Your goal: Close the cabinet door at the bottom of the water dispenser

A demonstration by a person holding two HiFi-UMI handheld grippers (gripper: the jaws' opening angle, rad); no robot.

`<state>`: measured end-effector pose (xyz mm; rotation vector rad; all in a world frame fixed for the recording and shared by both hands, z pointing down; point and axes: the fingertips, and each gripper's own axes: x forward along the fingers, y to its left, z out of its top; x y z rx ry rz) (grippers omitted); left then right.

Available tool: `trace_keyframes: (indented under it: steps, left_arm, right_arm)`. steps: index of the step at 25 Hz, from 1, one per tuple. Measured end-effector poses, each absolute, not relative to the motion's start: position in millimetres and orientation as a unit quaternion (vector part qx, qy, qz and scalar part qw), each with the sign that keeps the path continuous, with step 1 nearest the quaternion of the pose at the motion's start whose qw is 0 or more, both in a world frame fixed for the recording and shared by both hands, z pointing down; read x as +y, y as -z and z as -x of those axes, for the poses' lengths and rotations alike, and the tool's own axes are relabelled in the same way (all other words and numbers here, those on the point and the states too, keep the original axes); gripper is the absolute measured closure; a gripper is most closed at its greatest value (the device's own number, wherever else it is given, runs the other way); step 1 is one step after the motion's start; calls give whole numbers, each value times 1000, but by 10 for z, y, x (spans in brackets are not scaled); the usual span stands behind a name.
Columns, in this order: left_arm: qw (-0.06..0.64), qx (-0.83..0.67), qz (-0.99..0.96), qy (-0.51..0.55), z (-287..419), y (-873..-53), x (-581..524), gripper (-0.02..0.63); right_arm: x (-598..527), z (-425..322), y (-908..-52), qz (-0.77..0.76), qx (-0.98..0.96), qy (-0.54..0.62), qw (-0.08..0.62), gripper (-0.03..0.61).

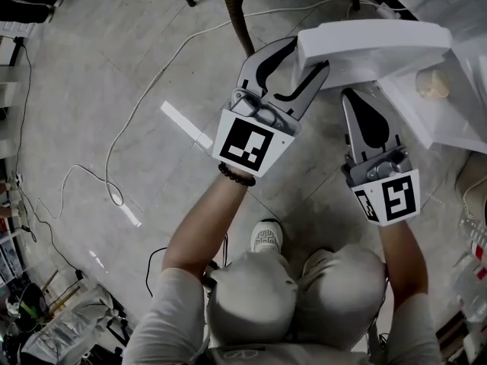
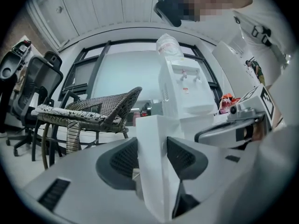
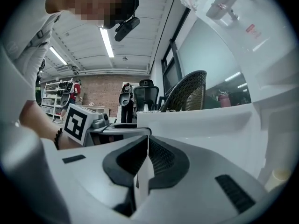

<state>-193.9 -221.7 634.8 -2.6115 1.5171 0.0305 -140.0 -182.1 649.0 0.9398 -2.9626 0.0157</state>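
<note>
The white cabinet door [image 1: 373, 48] stands swung out from the water dispenser [image 2: 182, 87], whose body [image 1: 456, 90] is at the head view's right. My left gripper [image 1: 308, 53] straddles the door's free end. In the left gripper view its two dark pads [image 2: 124, 160] sit against either face of the door's edge [image 2: 156, 125]. My right gripper [image 1: 348, 93] is shut, its tips just below the door's near face. In the right gripper view the jaws [image 3: 147, 141] meet in front of the door panel [image 3: 201, 120].
A wicker chair [image 2: 93, 108] and an office chair [image 2: 32, 78] stand to the left of the dispenser. A cable [image 1: 137, 112] and a white strip [image 1: 186, 125] lie on the concrete floor. The person's shoe [image 1: 266, 238] is below the grippers.
</note>
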Motion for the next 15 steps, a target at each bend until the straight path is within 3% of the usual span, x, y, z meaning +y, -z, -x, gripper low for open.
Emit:
trace_keyframes:
  steps: [15]
  left_arm:
    - [24, 514, 858, -5, 1699, -6364, -1824, 426]
  right_arm:
    - [-1587, 1022, -6816, -321, -946, 17, 49, 561]
